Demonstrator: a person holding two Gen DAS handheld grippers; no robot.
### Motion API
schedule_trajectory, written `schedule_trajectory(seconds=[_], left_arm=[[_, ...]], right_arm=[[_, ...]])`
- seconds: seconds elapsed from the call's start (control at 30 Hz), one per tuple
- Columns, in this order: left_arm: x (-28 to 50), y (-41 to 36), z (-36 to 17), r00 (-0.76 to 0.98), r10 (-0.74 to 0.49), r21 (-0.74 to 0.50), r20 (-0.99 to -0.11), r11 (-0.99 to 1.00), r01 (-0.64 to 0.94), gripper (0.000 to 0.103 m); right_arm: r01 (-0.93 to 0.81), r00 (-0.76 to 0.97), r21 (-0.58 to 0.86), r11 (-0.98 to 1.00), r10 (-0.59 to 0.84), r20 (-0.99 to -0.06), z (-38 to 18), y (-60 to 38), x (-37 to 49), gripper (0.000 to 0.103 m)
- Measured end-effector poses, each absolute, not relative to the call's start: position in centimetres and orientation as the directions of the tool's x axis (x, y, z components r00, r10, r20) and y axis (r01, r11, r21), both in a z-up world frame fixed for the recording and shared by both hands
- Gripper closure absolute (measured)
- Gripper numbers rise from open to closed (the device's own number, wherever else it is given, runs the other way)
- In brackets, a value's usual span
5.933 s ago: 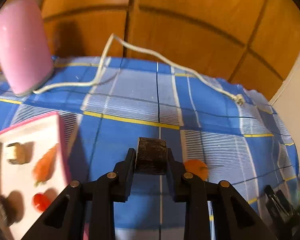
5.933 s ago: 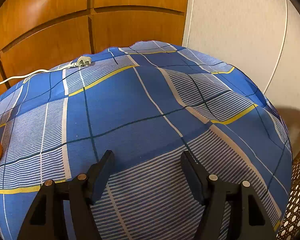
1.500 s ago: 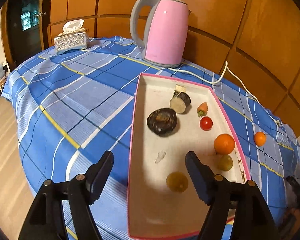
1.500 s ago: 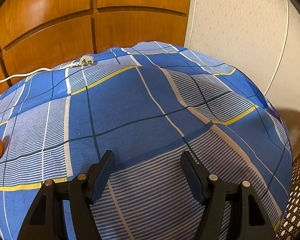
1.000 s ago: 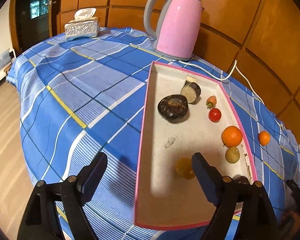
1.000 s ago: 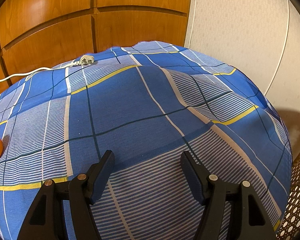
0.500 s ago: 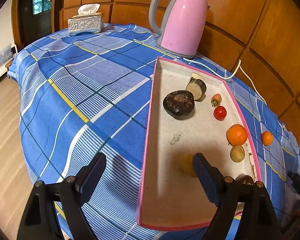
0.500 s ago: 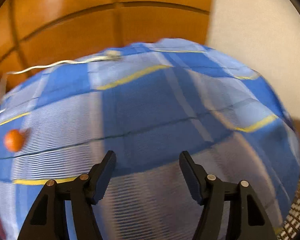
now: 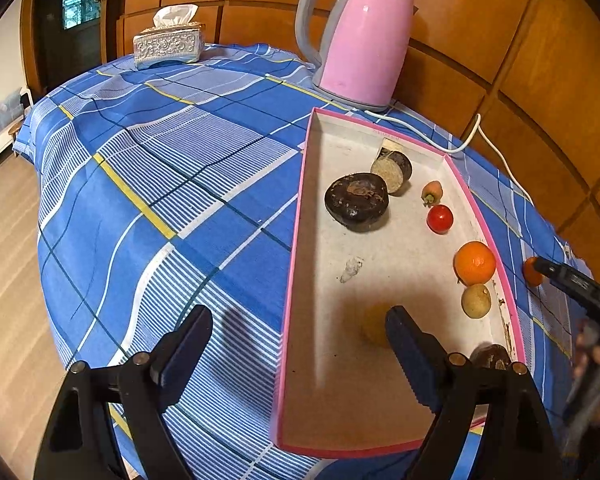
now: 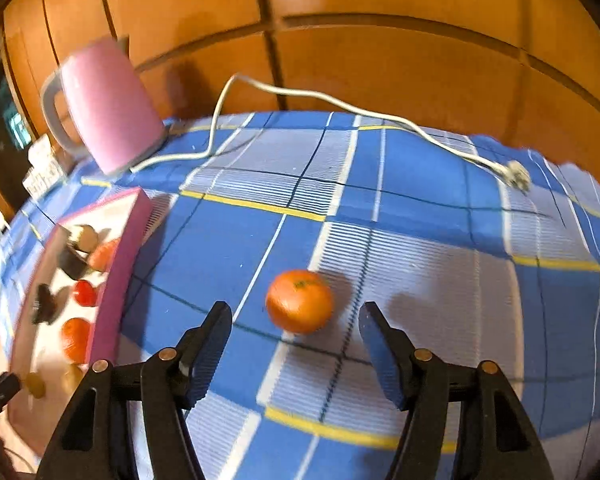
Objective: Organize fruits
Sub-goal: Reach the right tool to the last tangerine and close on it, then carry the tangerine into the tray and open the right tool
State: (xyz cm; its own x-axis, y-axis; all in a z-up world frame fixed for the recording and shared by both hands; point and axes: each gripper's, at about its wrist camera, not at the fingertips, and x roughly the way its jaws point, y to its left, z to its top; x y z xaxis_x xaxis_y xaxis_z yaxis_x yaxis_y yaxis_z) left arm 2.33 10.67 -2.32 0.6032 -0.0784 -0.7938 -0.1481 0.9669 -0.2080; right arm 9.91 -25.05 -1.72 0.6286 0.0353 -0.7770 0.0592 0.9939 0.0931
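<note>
Orange and out on the bare blue checked tablecloth [image 10: 228, 264], the last loose tangerine [image 10: 300, 301] now sits low in the centre of the right wrist view, just ahead of the right gripper [image 10: 295, 334]. A second ago that view showed only empty cloth with the fruit at its far left edge, so the gripper has swung round to face it; its jaws stand apart with nothing between them, and the pickup is likely next. At the bottom of the left wrist view the left gripper [image 9: 299, 336] hangs released and empty over the near end of the pink-rimmed tray [image 9: 296, 240]. Moving up that frame, the tray holds a yellowish fruit [image 9: 374, 326], a small tan fruit [image 9: 476, 301], an orange [image 9: 475, 263], a red tomato [image 9: 439, 219], a dark round fruit [image 9: 357, 201], a little carrot-like piece [image 9: 432, 192] and a cut dark piece [image 9: 392, 166]. A pink kettle [image 9: 360, 40] stands beyond.
</note>
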Motion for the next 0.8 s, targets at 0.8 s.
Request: schedule_trajectory(seconds=[0.8], left_arm=[[1.5, 10.9, -2.3, 0.599, -0.074, -0.214, -0.797, 0.963, -0.165, 0.014]], right_arm=[[-0.057, 0.581, 0.002, 0.998, 0.035, -0.813, -3.9, -22.8, 8.0, 0.063]])
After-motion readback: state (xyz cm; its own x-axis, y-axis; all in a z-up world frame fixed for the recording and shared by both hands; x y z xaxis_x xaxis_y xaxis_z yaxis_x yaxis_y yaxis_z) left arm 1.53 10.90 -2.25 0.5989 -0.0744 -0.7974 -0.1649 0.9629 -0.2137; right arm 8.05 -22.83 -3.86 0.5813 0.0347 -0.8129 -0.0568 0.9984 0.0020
